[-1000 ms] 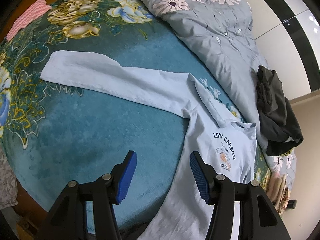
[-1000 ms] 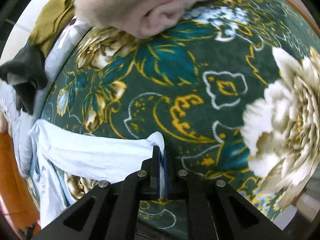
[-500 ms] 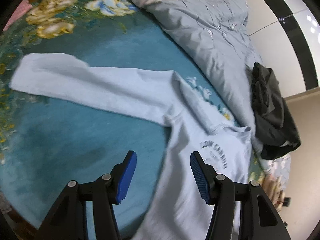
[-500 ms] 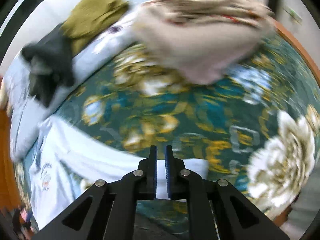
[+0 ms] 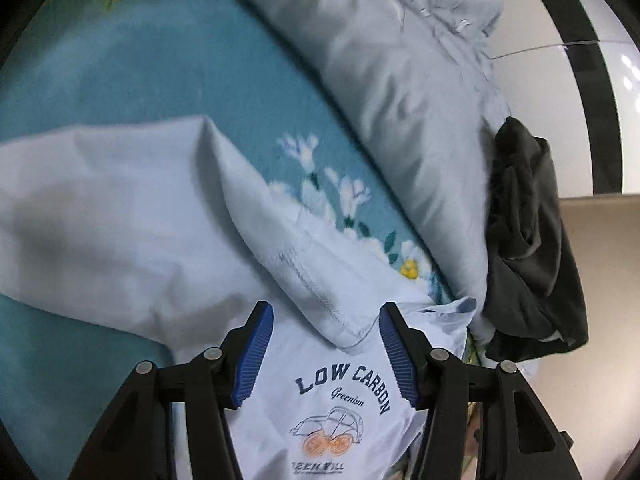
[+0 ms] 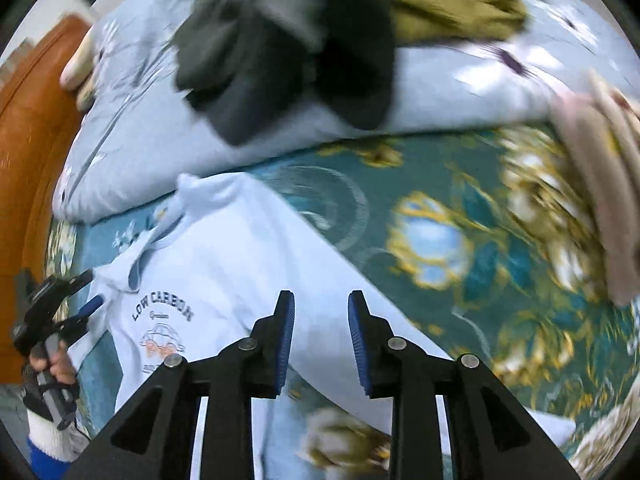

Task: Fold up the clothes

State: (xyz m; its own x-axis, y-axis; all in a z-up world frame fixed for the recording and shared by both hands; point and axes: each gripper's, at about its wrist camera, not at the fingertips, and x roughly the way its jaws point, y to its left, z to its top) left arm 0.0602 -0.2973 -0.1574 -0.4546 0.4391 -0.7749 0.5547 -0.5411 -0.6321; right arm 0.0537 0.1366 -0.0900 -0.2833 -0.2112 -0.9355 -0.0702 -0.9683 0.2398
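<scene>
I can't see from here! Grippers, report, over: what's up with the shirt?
Left gripper open, over shirt collar. Right gripper open, above its sleeve. Shirt flat, not folded. Dark clothes piled beside, not in the way.

- The bed's teal floral blanket (image 5: 132, 64) carries everything.
- A pale blue shirt (image 5: 120, 220) lies spread on it.
- A grey quilt (image 5: 380, 80) lies at one o'clock.
</scene>
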